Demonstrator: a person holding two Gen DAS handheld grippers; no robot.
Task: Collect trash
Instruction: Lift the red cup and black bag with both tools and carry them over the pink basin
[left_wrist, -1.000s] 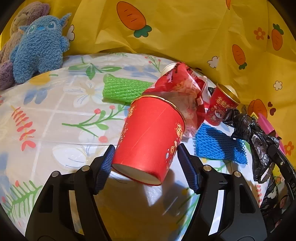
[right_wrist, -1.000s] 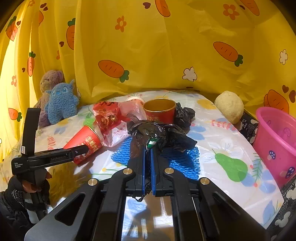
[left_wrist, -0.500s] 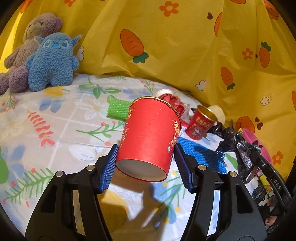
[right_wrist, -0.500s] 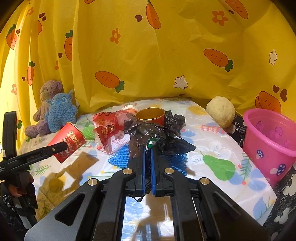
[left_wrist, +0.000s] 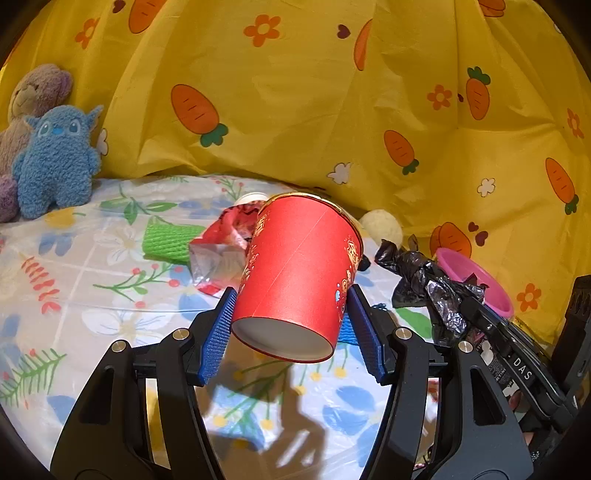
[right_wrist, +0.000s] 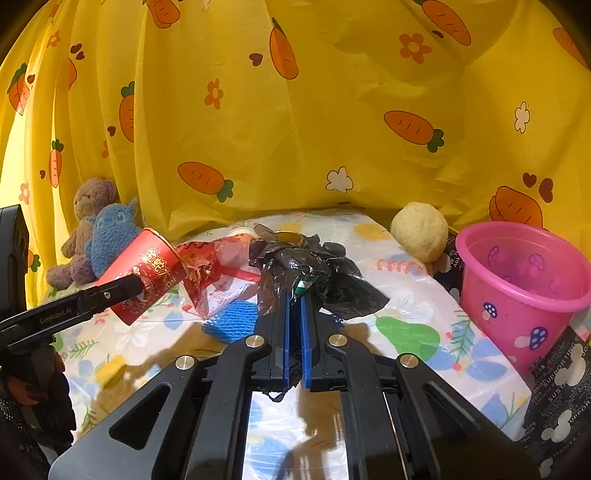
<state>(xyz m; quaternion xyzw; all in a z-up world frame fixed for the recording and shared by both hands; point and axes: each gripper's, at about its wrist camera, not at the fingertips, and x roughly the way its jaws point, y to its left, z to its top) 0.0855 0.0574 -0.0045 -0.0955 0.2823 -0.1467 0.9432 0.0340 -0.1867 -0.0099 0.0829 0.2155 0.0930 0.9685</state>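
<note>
My left gripper (left_wrist: 291, 325) is shut on a red paper cup (left_wrist: 295, 273), held tilted in the air above the flowered tablecloth (left_wrist: 92, 295), base toward the camera. In the right wrist view the same red cup (right_wrist: 147, 273) hangs at the left in the left gripper's fingers (right_wrist: 110, 291). My right gripper (right_wrist: 295, 314) is shut on a crumpled black plastic bag (right_wrist: 295, 262), which droops over its tips; that black bag (left_wrist: 424, 280) also shows at the right of the left wrist view. A pink bucket (right_wrist: 524, 284) stands at the table's right edge.
On the table lie a red foil wrapper (right_wrist: 214, 269), a green foam net (left_wrist: 166, 240), a blue foam net (right_wrist: 232, 319), a second red cup (right_wrist: 288, 236) behind the bag and a pale round ball (right_wrist: 419, 232). Two plush toys (right_wrist: 99, 232) sit far left. A yellow carrot curtain (right_wrist: 295, 110) closes the back.
The left gripper has lifted the red cup up off the table and carried it to the right. The right gripper with the black bag has shifted slightly toward the pink bucket.
</note>
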